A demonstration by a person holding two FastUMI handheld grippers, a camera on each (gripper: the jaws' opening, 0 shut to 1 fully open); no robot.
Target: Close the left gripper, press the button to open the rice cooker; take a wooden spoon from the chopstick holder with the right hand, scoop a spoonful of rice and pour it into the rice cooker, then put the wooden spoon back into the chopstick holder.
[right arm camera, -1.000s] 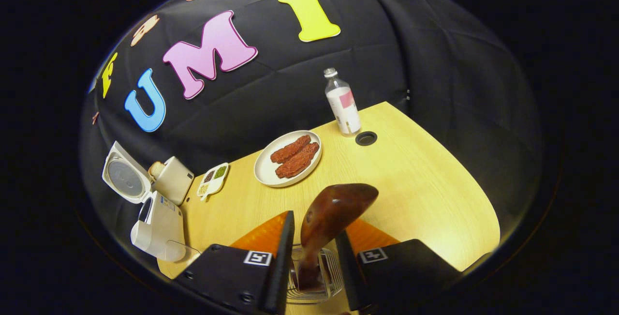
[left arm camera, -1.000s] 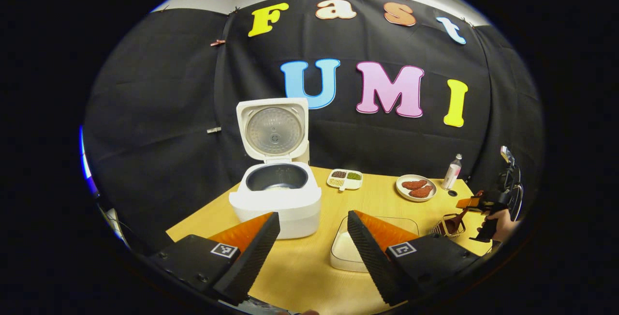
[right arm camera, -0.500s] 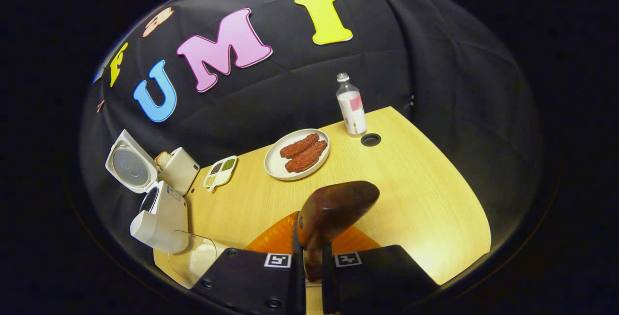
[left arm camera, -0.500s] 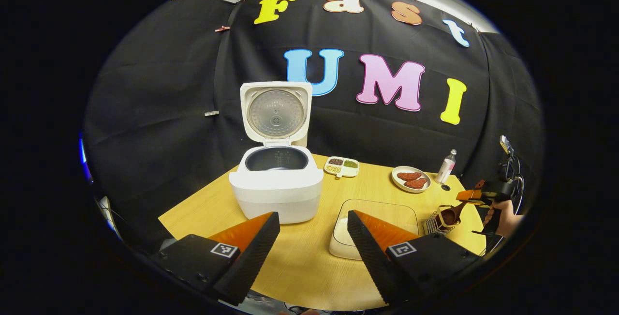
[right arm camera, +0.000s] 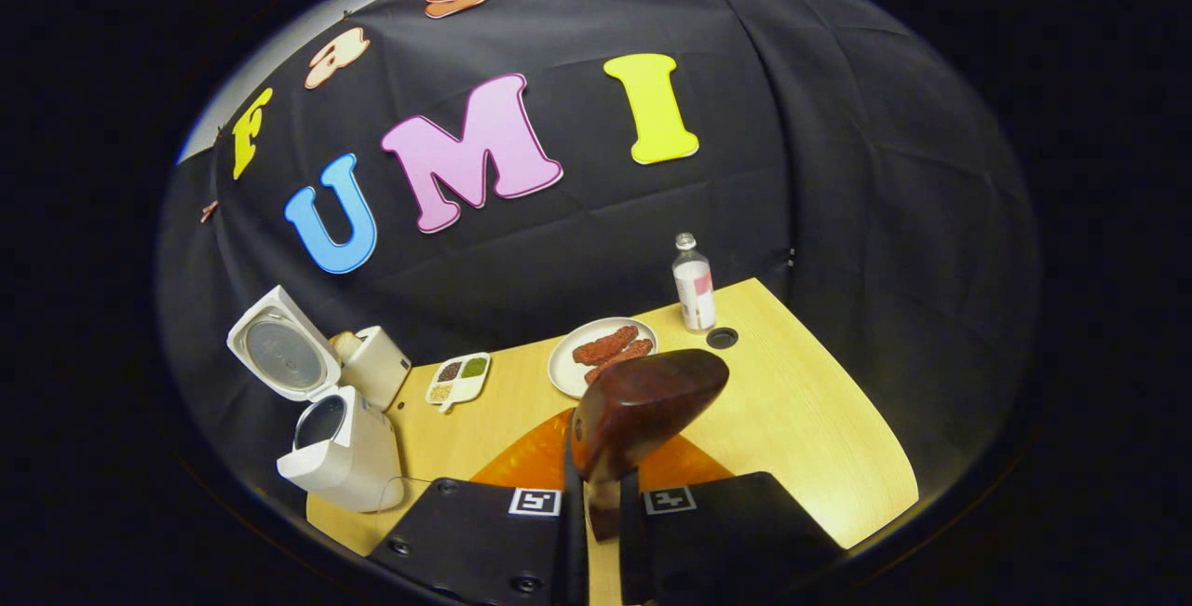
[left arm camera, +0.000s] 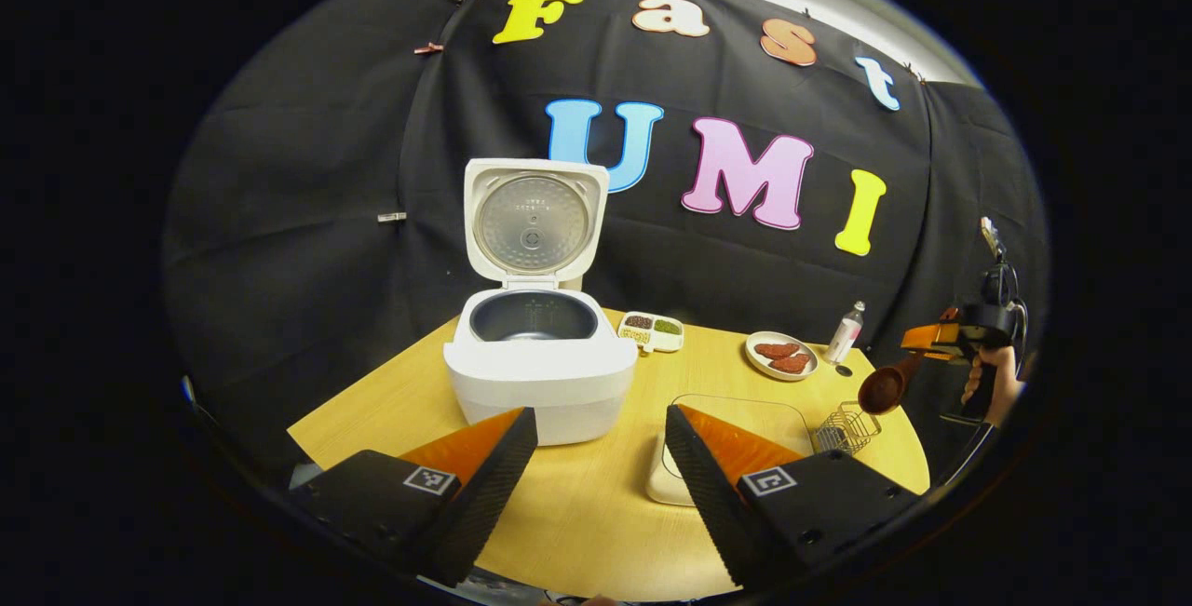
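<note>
**Spoon clear of holder, rice not yet scooped**

1. The right gripper (right arm camera: pixel 596 531) has its 2 fingers pressed against the handle of the dark brown wooden spoon (right arm camera: pixel 643 401), with the bowl standing up ahead of the fingers. In the left gripper view the same spoon (left arm camera: pixel 883 389) hangs in the air just above the small wire chopstick holder (left arm camera: pixel 846 427) at the right edge of the light wooden table (left arm camera: pixel 577 513), apart from it.

2. The left gripper (left arm camera: pixel 596 485) hovers low over the near table edge with its fingers spread wide and nothing between them.

3. The white rice cooker (left arm camera: pixel 540 364) stands with its lid upright and the dark inner pot exposed. The button step is judged complete.

4. The clear rectangular container of white rice (left arm camera: pixel 736 429) sits between the cooker and the holder, partly hidden by a finger of the left gripper.

5. Handling, as judged: the spoon looks rigid, light and smooth-polished, so it may twist in the grip once loaded. The hold sits on the handle below the bowl, which looks sound for scooping. Loose rice will spill if the bowl tips during the carry.

6. Next step, as judged: lower the bowl into the rice container.
</note>
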